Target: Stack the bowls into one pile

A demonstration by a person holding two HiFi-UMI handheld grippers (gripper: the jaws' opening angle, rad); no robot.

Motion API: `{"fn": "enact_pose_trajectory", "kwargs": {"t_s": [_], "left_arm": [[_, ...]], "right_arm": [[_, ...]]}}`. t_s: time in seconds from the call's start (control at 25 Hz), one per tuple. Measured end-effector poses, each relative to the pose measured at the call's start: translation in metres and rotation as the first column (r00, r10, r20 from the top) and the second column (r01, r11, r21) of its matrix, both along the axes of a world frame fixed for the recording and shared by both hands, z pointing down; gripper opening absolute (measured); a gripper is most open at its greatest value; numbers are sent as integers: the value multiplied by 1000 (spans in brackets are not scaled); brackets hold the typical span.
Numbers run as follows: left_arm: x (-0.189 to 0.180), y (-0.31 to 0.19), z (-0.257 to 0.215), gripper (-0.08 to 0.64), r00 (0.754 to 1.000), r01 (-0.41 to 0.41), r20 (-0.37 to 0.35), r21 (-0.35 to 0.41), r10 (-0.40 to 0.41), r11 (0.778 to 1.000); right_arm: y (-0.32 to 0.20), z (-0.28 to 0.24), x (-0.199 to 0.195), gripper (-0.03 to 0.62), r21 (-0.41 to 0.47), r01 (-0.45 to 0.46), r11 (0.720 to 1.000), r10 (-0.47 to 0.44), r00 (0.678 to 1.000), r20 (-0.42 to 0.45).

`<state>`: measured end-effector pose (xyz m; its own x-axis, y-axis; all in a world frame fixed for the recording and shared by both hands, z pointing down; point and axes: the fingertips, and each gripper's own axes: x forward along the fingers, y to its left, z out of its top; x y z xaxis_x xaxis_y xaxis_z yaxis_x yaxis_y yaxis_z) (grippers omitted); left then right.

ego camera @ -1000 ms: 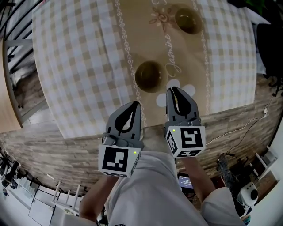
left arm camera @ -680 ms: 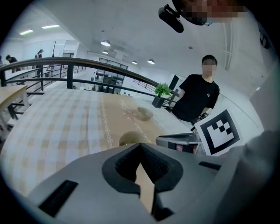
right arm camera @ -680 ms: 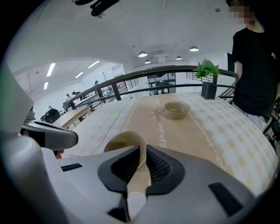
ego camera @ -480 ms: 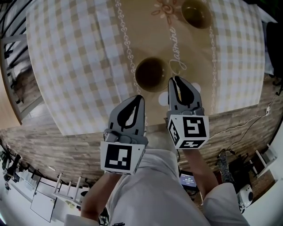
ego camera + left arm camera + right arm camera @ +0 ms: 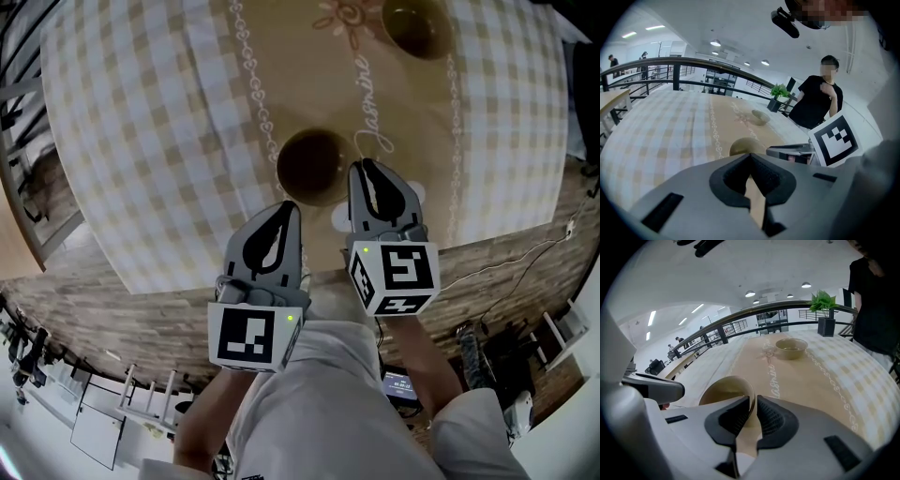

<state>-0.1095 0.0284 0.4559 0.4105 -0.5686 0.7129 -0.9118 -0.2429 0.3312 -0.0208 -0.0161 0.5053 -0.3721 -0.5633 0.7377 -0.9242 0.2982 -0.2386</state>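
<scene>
where the right gripper [image 5: 753, 401] looks along its own jaws, item one: the near bowl [image 5: 723, 389], tan, upright on the checked tablecloth [image 5: 141, 141]. its right-hand rim stands in the thin gap between the jaws, which are set narrow on it. the head view gives only this gripper's tips at the bowl's right edge. the rim inside the jaws shows in the right gripper view alone.

item two: the far bowl [image 5: 791, 348], same colour. it sits well ahead of the right gripper and slightly to its right, on the tan runner [image 5: 801, 380], well apart from the near bowl.

item three: the left gripper [image 5: 750, 157], jaws closed tip to tip, nothing held. only a sliver of runner shows through the slit below the tips. the near bowl lies just ahead of it and a little to its right. the head view sets this gripper left of and behind the right one, over the table's near edge.

item four, gripper views only: a potted plant [image 5: 822, 301] beyond the far bowl; a dark railing [image 5: 693, 61] past the table; a person in a black shirt [image 5: 818, 101] ahead-right of the left gripper.

item five, head view only: plank floor [image 5: 141, 309] under both grippers.
</scene>
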Motion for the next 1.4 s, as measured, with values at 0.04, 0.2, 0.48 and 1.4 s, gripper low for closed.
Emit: {"fn": "enact_pose_trajectory", "kwargs": {"t_s": [0.04,0.2,0.48,1.4], "left_arm": [[0,-4,0,18,1000,19,-7,10,-19,1000],[-1,-12,0,18,999,33,-14,25,-33,999],[-7,-4,6,18,1000,-23,20,-37,24,999],[-9,-29,-32,18,999,-49,-4,73,49,996]], "right_arm": [[-1,1,-1,41,-4,2,1000,-2,1000,1],[-3,7,-6,41,-23,15,1000,-15,1000,-2],[-7,6,-10,41,-27,15,1000,-14,1000,15],[-22,-42,-5,40,12,-57,998,55,991,120]]}}
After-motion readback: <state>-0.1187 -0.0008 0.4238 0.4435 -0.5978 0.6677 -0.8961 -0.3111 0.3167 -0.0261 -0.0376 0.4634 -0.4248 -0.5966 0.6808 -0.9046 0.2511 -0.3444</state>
